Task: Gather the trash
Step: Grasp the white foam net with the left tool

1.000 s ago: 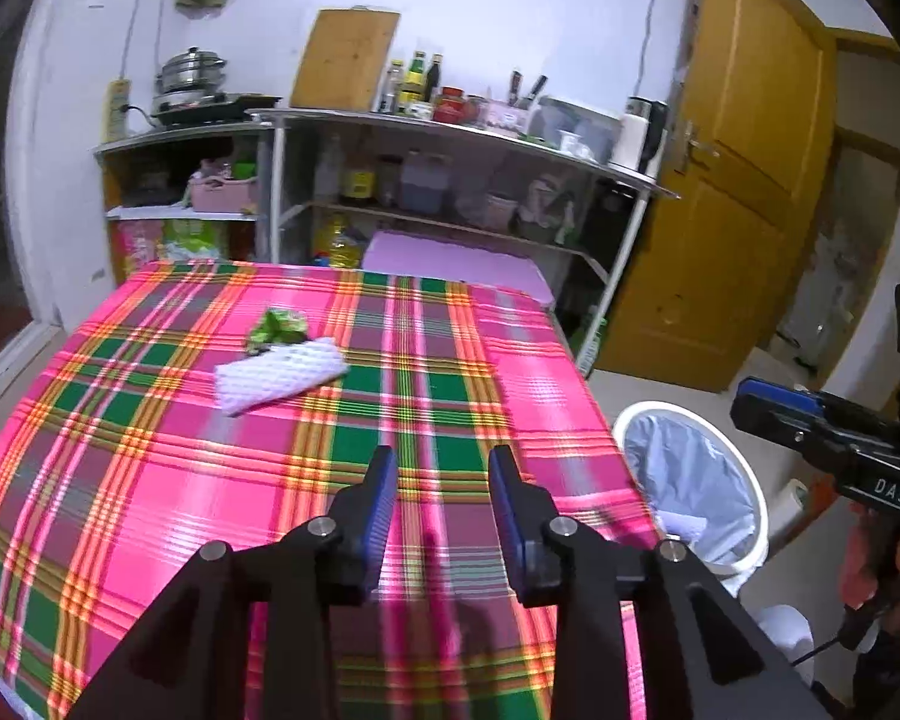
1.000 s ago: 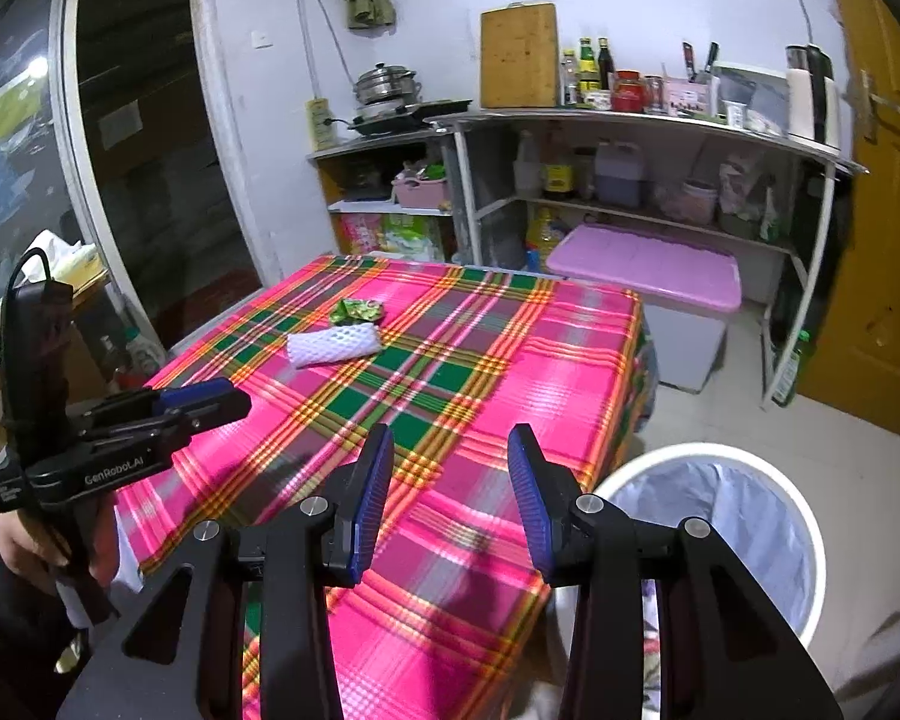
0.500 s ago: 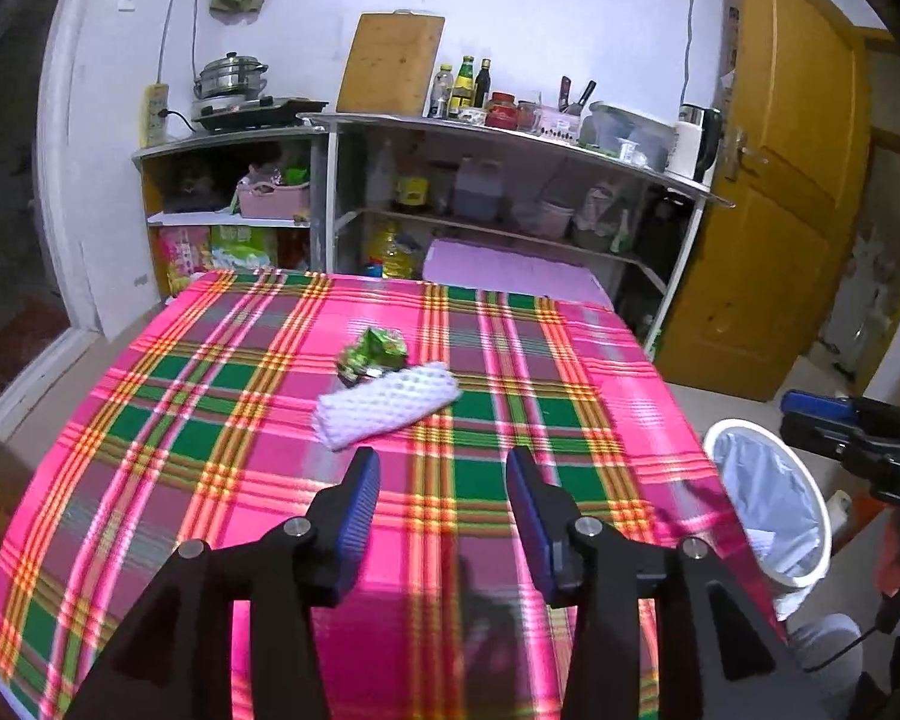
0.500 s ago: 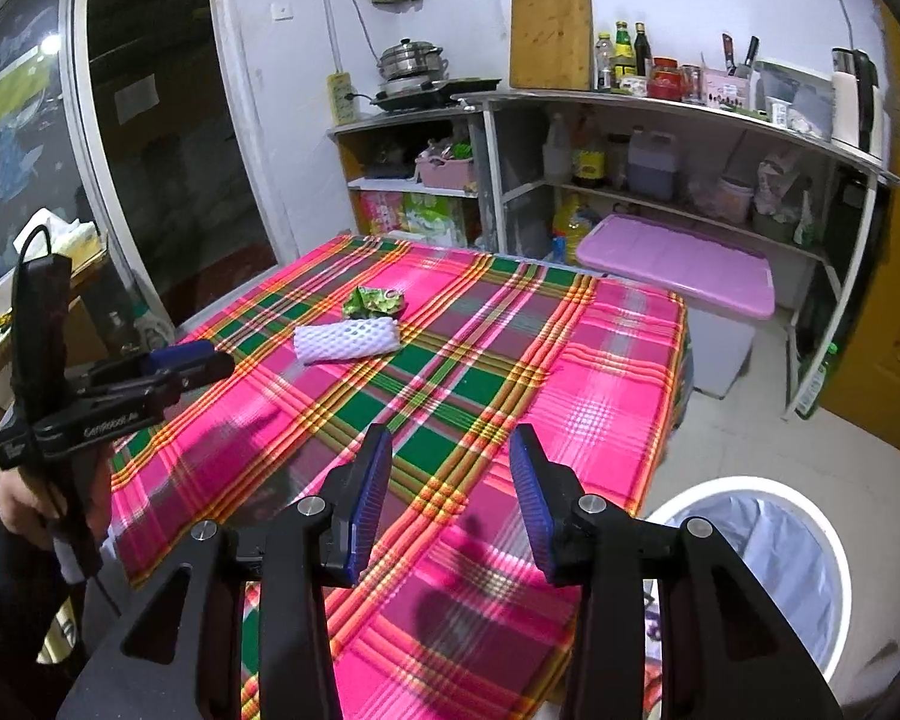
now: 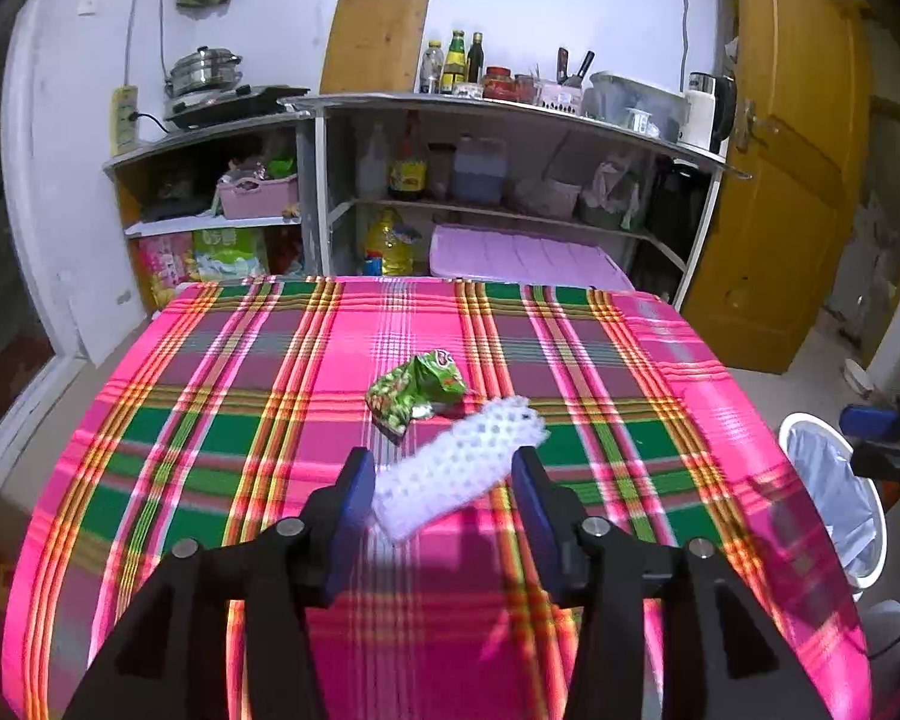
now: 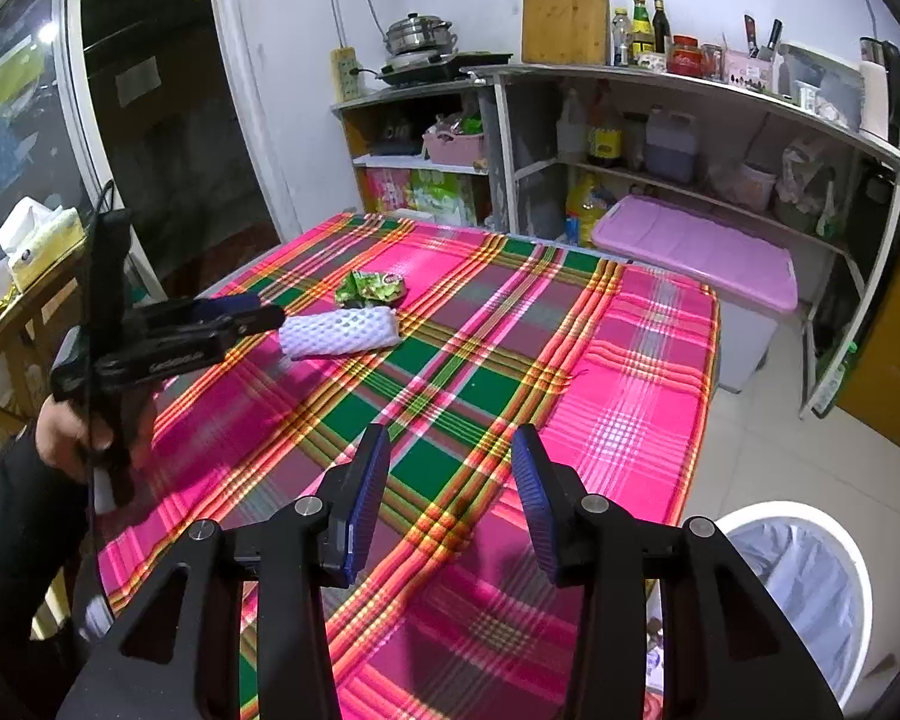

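A white foam net sleeve [image 5: 459,465] lies on the pink plaid tablecloth [image 5: 210,420], with a crumpled green snack wrapper [image 5: 420,390] just beyond it. My left gripper [image 5: 444,489] is open, its jaws on either side of the sleeve's near end. In the right wrist view the left gripper [image 6: 258,315] reaches the sleeve [image 6: 339,330] from the left, with the wrapper [image 6: 372,287] behind. My right gripper [image 6: 447,483] is open and empty above the table's near right part. A white bin with a liner [image 6: 804,576] stands on the floor to the right; it also shows in the left wrist view [image 5: 834,492].
Metal shelves [image 5: 510,114] with bottles, a pot and a cutting board stand behind the table. A purple lidded box [image 6: 696,252] sits under them. A yellow door [image 5: 792,150] is at the right. A side table with a tissue box [image 6: 36,234] is at the left.
My left gripper has moved forward over the table to the foam sleeve, which now lies between its open jaws. My right gripper has moved left, away from the bin.
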{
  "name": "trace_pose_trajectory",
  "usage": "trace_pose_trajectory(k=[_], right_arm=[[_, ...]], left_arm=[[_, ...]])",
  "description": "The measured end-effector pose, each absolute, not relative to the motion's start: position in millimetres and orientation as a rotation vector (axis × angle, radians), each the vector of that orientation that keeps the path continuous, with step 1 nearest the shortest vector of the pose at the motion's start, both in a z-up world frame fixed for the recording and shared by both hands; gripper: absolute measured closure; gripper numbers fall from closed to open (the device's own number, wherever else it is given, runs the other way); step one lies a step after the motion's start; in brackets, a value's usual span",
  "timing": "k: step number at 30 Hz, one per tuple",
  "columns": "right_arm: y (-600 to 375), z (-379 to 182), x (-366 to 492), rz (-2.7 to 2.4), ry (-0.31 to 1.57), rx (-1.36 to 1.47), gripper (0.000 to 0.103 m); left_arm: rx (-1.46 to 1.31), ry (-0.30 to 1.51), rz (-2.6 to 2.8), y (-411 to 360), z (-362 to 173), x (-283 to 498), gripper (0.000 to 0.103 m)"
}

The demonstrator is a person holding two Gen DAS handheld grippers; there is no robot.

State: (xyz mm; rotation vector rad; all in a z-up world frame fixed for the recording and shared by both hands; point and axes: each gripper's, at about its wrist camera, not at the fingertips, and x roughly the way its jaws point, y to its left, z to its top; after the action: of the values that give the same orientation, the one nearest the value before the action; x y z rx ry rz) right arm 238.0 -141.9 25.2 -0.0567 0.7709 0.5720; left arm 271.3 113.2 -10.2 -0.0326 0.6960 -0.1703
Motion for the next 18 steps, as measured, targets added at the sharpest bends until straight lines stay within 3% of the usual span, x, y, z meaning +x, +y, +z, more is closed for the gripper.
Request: trace_pose_trajectory(k=[12,14,16,18], right_arm=[[-131,18,260,0.568,0.797,-0.064,0.06],[-129,20,262,0.568,0.794,-0.067,0.06],[-127,24,261,0.569,0.785,-0.072,0.06],[-126,28,261,0.568,0.776,-0.074,0.06]], left_arm=[[0.078,0.841,-0.224,101,-56,316,0.053],[0.085,0.844,-0.213,98,-55,312,0.06],[0.082,0.84,-0.204,96,-52,306,0.076],[0.075,0.834,-0.199,93,-48,297,0.082]])
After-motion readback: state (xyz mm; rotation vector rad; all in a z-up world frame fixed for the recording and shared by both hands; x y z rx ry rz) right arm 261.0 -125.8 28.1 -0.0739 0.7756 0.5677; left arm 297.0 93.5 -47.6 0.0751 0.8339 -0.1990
